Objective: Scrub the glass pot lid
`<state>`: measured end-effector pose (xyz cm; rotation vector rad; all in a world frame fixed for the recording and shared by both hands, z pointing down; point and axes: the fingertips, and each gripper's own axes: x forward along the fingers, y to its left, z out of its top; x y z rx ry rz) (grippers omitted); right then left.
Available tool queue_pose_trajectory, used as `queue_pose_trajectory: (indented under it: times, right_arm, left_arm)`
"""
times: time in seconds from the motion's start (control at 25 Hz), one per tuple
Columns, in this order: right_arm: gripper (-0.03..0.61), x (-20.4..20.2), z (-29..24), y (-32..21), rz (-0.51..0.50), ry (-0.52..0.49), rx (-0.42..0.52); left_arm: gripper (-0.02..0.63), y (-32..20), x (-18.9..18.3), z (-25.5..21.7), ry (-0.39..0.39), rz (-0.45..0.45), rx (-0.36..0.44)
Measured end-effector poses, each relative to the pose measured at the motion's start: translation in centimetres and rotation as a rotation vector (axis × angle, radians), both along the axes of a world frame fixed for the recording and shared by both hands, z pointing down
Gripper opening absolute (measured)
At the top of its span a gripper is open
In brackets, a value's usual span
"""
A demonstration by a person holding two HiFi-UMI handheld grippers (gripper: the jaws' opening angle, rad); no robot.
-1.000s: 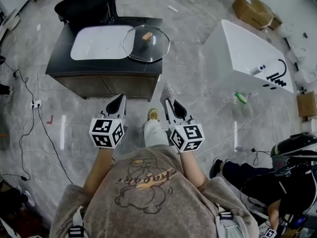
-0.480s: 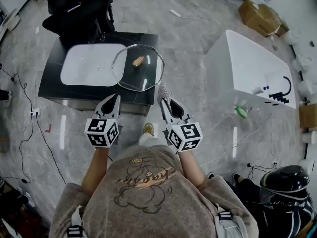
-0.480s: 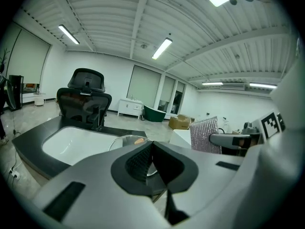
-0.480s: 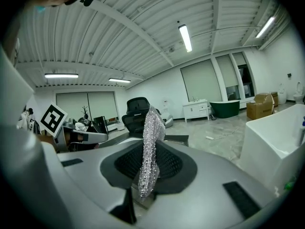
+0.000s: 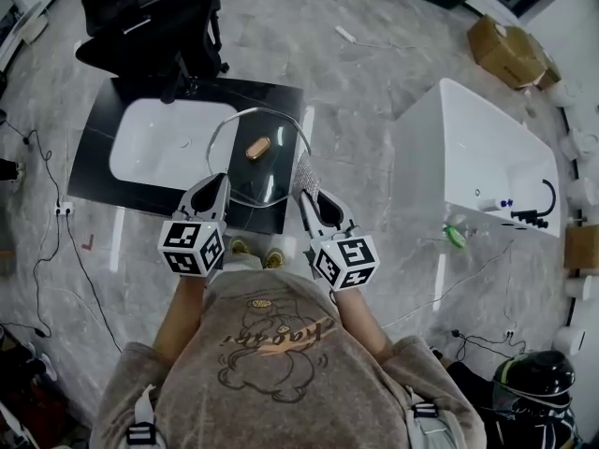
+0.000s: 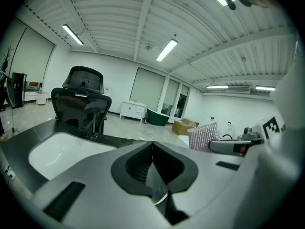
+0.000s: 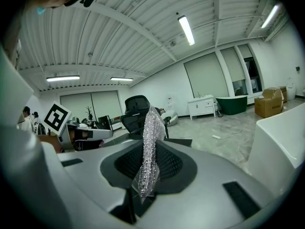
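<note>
The glass pot lid (image 5: 273,174) lies flat on the dark surface (image 5: 92,171), just to the right of the white sink (image 5: 154,143), and its left edge hangs a little over the sink. A small brown knob (image 5: 257,148) sits on top of the lid, in the middle. The left gripper (image 5: 221,183) points at the near left rim of the lid. Its jaws are pressed together and I see nothing pinched between them (I cannot tell if the tips touch the glass). The right gripper (image 5: 313,193) is at the near right side of the lid. Its jaws are pinching a shiny silver scrubber (image 5: 305,169), which sticks up past the tips and stands just beside the lid's right rim. A black chair (image 5: 150,17) stands behind the surface. A big white tub (image 5: 477,176) is off to the right on the floor.
</note>
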<state>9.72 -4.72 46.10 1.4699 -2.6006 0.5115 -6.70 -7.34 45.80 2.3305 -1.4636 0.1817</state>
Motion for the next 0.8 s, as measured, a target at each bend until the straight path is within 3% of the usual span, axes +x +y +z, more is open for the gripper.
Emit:
queue_pose_trajectory:
  times: [0.36, 0.4, 0.48, 0.8]
  right_arm:
    - [0.081, 0.8, 0.6, -4.2, 0.07, 0.008, -0.018]
    - [0.081, 0.8, 0.7, -4.7, 0.074, 0.01, -0.02]
    - [0.081, 0.7, 1.0, -5.5, 0.079, 0.014, -0.022]
    - [0.081, 0.4, 1.9, -7.4, 0.089, 0.014, -0.045]
  left_arm:
    - [0.022, -4.8, 1.4, 1.7, -0.042, 0.099, -0.032]
    - [0.046, -5.4, 1.7, 1.8, -0.045, 0.115, -0.032]
    - [0.167, -6.4, 2.3, 2.2, -0.059, 0.153, -0.04]
    - [0.179, -9.6, 4.7, 7.9, -0.239, 0.307, -0.107]
